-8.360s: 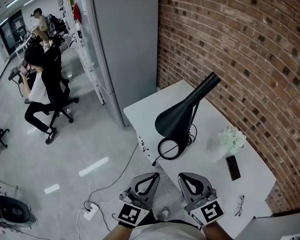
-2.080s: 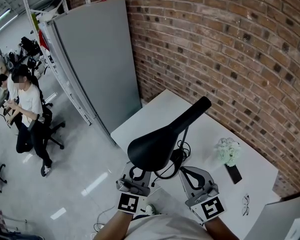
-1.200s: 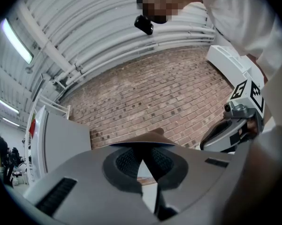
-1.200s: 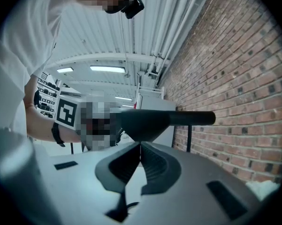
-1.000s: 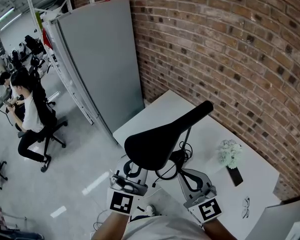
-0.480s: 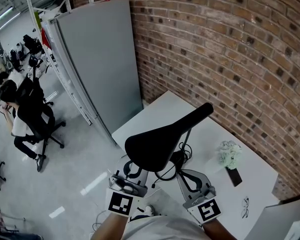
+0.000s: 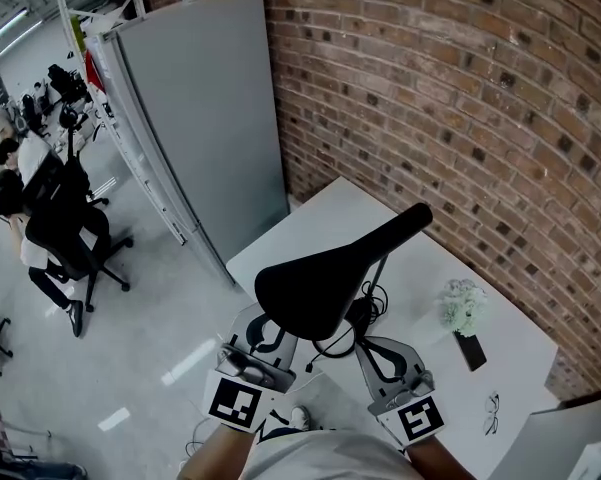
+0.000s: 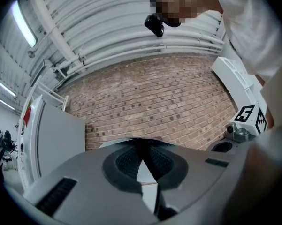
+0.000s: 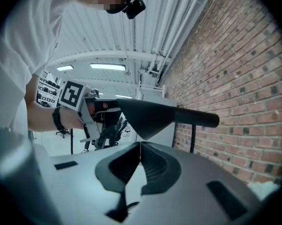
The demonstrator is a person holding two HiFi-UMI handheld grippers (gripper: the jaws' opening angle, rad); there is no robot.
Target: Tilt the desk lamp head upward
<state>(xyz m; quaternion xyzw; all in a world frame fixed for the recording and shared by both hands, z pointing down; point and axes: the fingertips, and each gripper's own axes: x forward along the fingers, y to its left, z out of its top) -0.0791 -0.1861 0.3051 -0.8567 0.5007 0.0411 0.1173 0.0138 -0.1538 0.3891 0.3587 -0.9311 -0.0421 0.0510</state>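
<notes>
Both left tool and right tool pressed together; lamp head axis rising rightward.

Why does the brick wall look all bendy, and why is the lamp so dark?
Head view: the wide lens bows the brick wall. Left gripper view: same bending, black corners, a glaring ceiling light. Right gripper view: bright lights behind leave the lamp head a dark shape.
</notes>
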